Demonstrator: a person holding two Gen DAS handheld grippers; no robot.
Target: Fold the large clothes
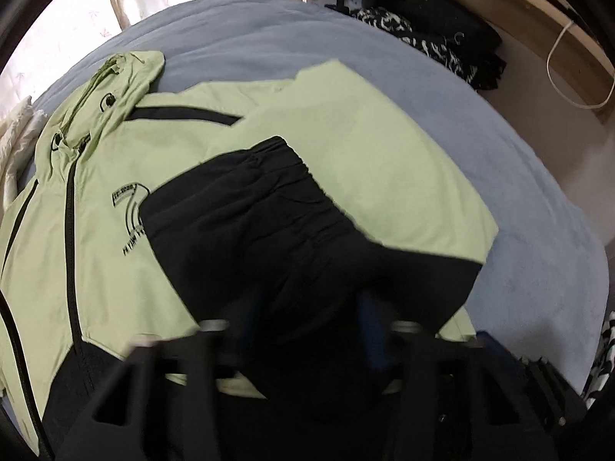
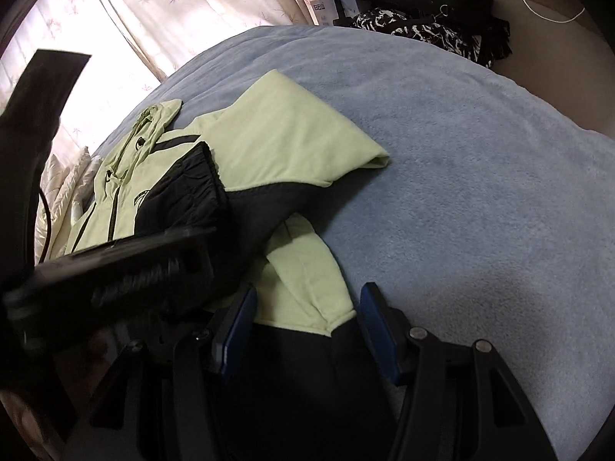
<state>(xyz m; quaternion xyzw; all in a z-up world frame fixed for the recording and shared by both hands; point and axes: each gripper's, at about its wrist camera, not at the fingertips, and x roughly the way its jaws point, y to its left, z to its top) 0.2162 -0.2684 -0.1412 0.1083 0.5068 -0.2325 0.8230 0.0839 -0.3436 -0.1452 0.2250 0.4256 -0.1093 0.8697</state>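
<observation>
Blue-padded right tongs are standing open at the near edge of the right wrist view, their two pads spread on either side of the hem of a pale green hooded jacket with black panels and a black zip; neither pad is pressing the cloth. Left tongs are showing blurred in their own view, with the jacket's black sleeve cuff draped over them and a blue pad peeking out beneath the fabric; whether the pads are clamping that sleeve I cannot tell. From the right wrist view the same left tongs are reaching in from the left, over the black sleeve. The jacket is lying zip-up on a bed covered with a light blue fleece blanket, hood toward the far left, its right sleeve folded across the chest. Black and patterned clothes are sitting at the far edge, near pale floral curtains.
</observation>
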